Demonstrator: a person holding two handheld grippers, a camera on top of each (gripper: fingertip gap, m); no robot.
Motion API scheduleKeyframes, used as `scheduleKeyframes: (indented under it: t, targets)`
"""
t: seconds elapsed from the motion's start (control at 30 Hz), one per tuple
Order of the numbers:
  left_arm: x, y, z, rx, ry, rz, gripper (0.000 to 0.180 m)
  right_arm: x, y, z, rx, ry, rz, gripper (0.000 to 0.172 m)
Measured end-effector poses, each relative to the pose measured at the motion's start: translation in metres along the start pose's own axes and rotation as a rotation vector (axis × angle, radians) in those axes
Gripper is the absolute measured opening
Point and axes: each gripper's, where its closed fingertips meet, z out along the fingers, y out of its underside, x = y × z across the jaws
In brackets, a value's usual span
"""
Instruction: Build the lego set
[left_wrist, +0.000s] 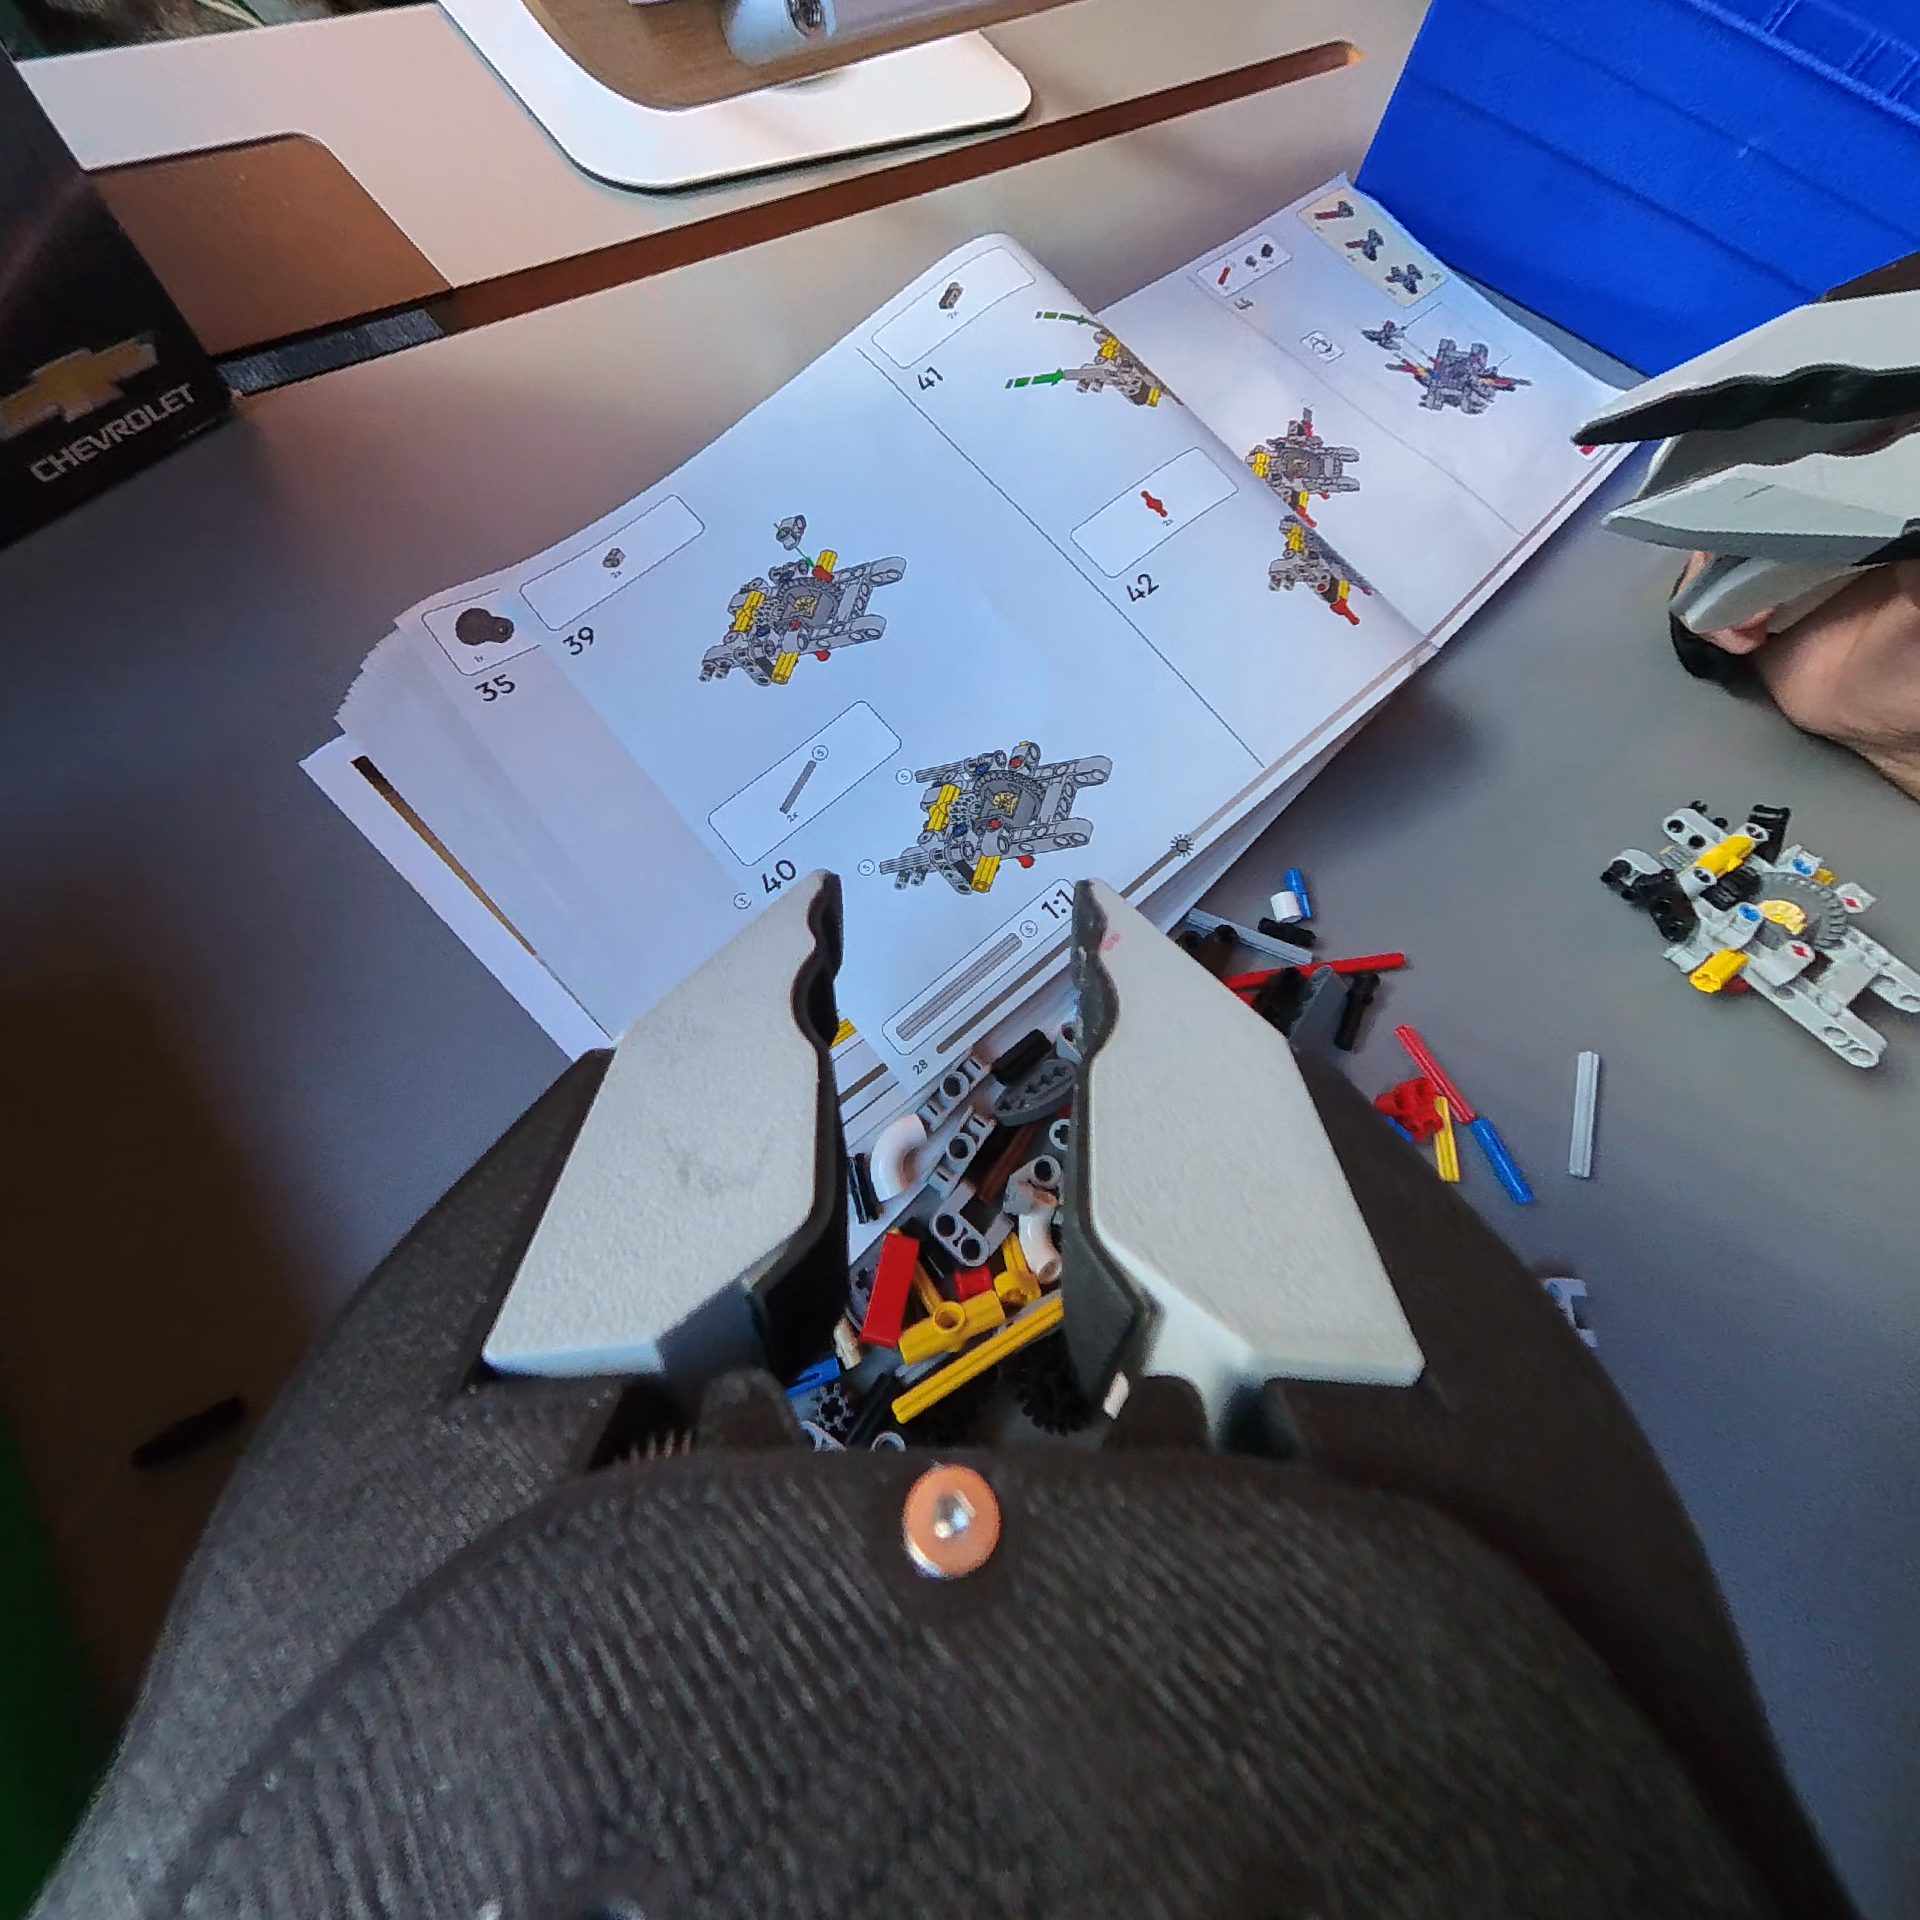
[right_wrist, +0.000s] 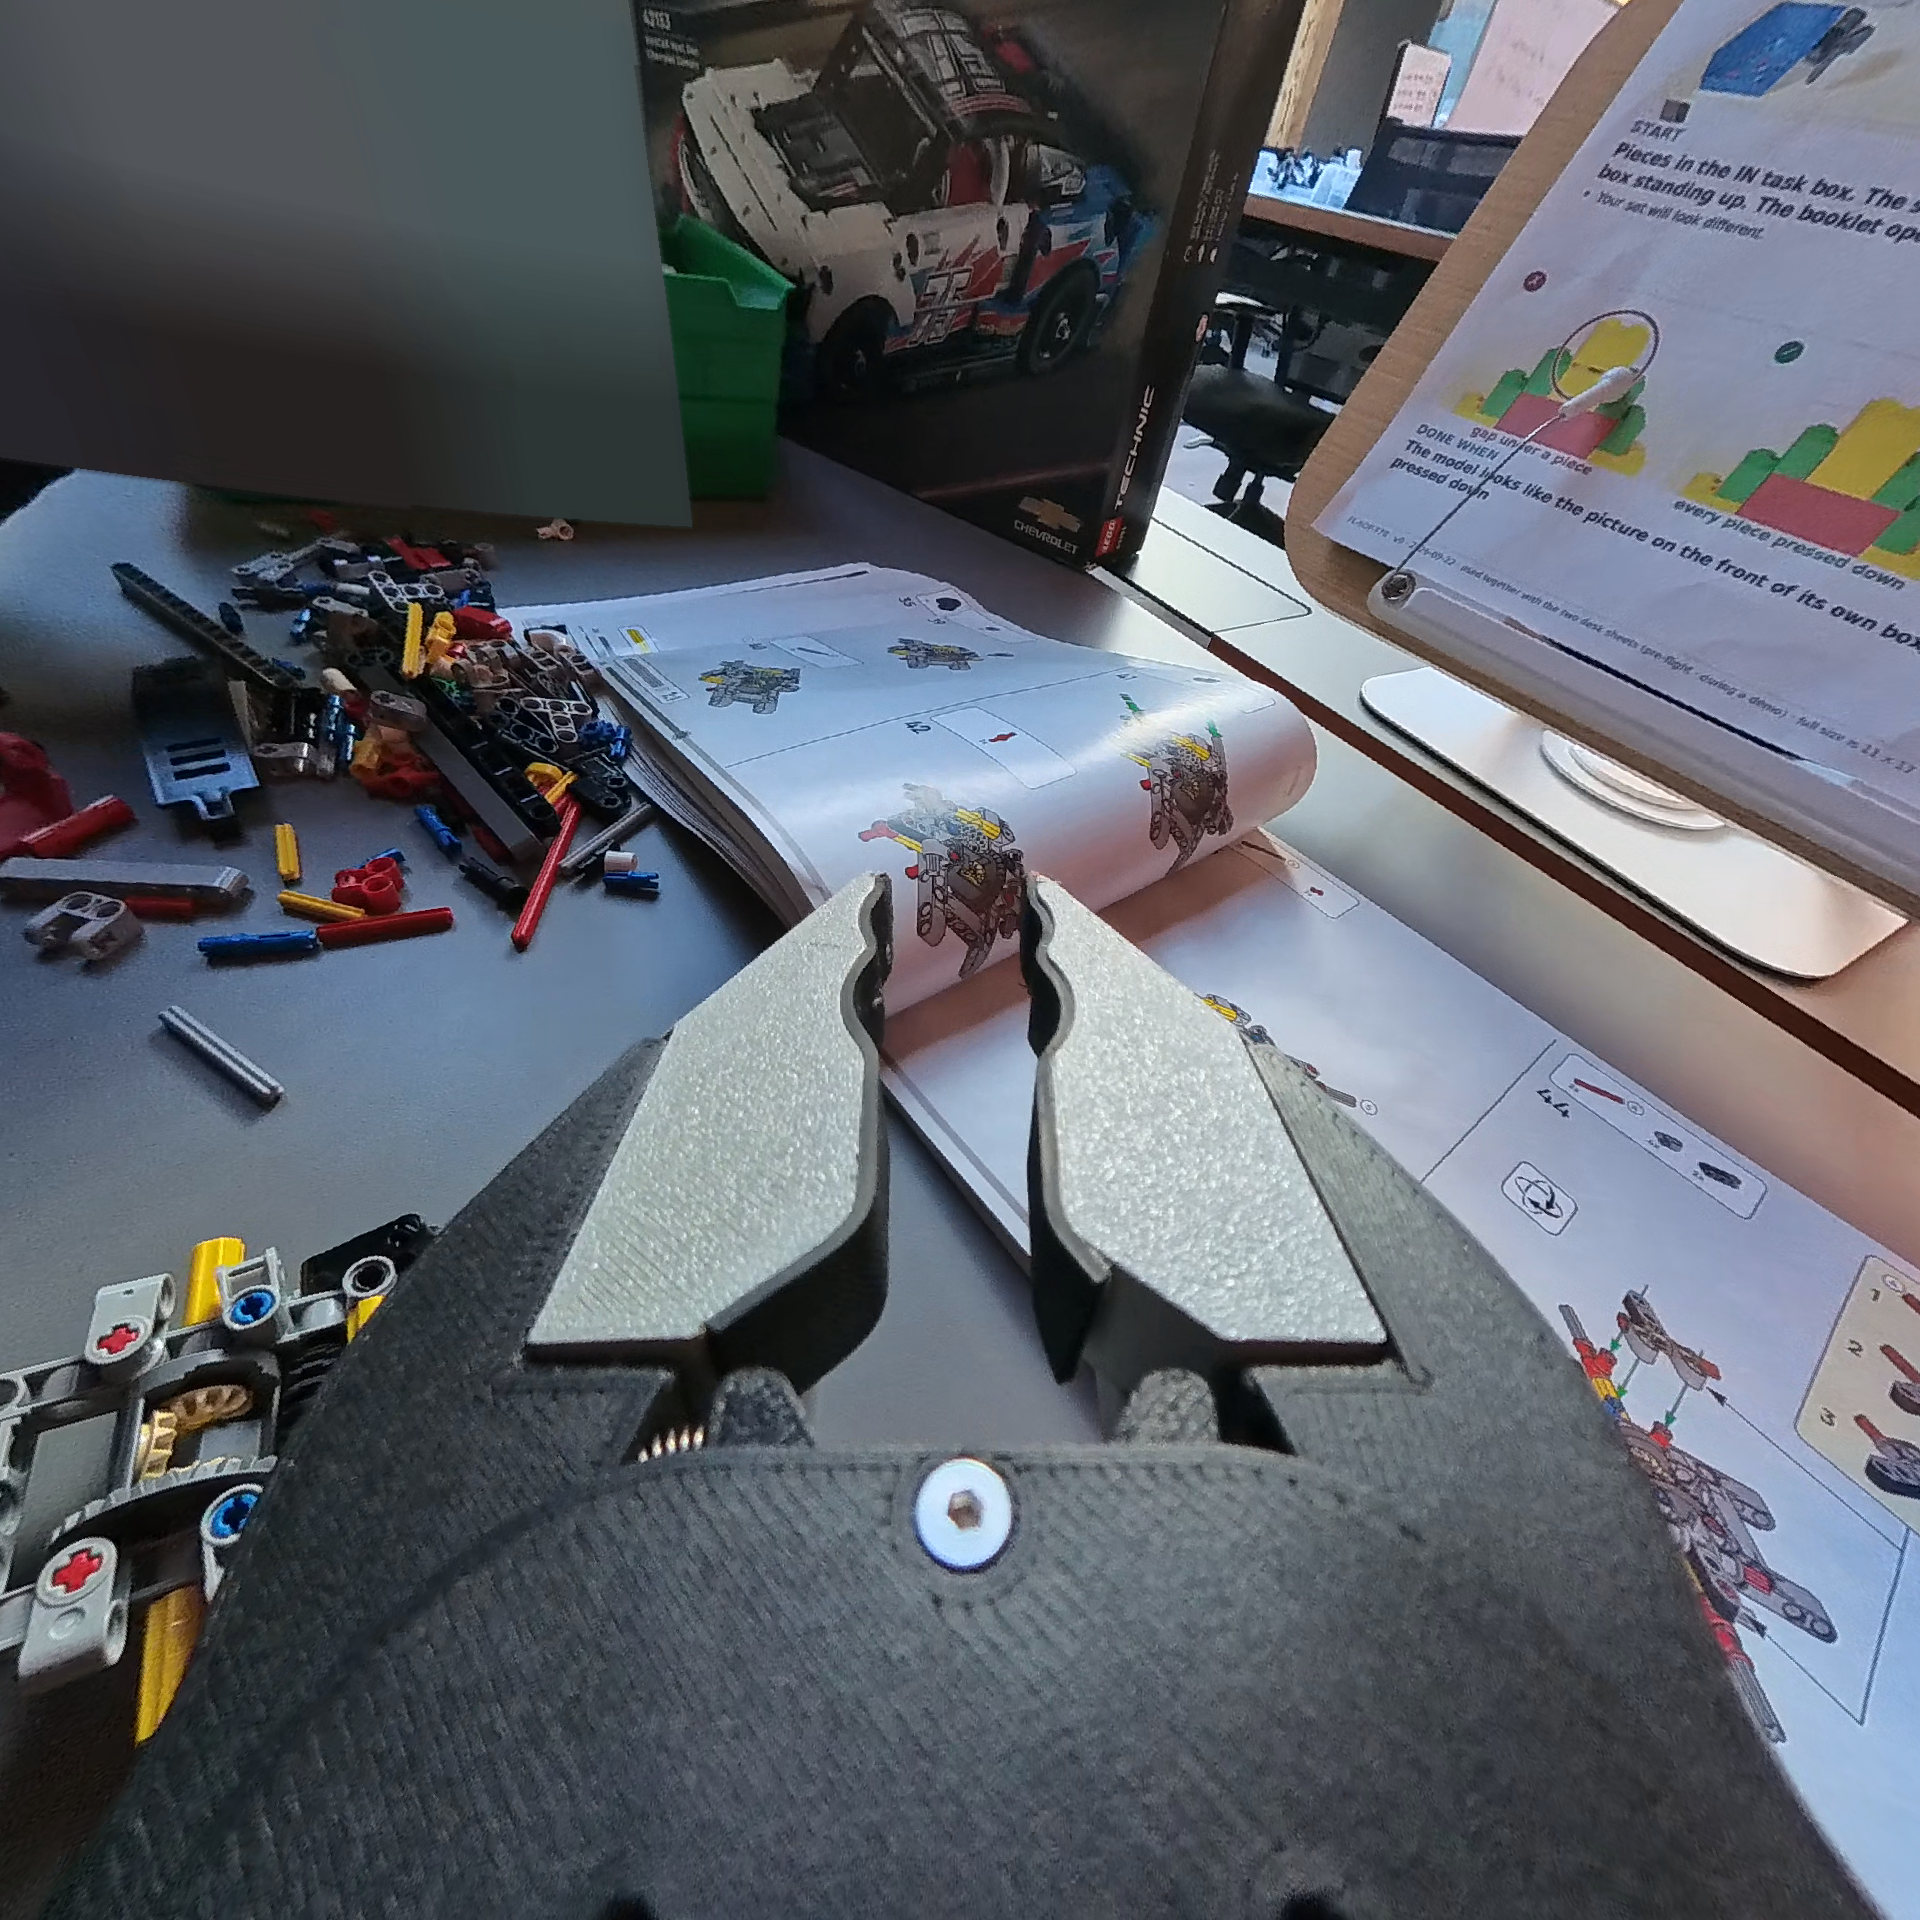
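My left gripper (left_wrist: 956, 904) is open and holds nothing. It hovers over the near edge of an open instruction booklet (left_wrist: 987, 540), with a pile of small loose building pieces (left_wrist: 966, 1226) below it. My right gripper (right_wrist: 956, 904) is open and holds nothing. It hangs over the booklet's right-hand page, facing a curled page (right_wrist: 1039, 790) near the spine. It also shows in the left wrist view (left_wrist: 1595, 478), held by a hand (left_wrist: 1829, 675). A partly built grey, yellow and black model (left_wrist: 1766, 935) lies on the table; the right wrist view shows it at the lower left (right_wrist: 135, 1455).
A blue bin (left_wrist: 1662, 156) stands behind the booklet. A dark product box (right_wrist: 935, 260) and a green bin (right_wrist: 727, 343) stand at the back. A wooden stand with a printed sheet (right_wrist: 1662, 364) is to the right. Loose pieces (right_wrist: 416, 675) and a grey axle (right_wrist: 218, 1055) lie on the grey table. The grippers' ends are close to 20 cm from one another. The grey axle (right_wrist: 218, 1055) lies around 15 cm away from my right fingertips. It is also in sight in the left wrist view (left_wrist: 1596, 1099).
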Motion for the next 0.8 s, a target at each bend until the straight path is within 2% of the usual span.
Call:
scheduleKeyframes:
  t: [0.8]
  targets:
    - [0.0022, 0.0045, 0.0031, -0.019, 0.017, -0.01, 0.041, 0.0, -0.0003, -0.0005, 0.004, -0.001, 0.002, 0.021]
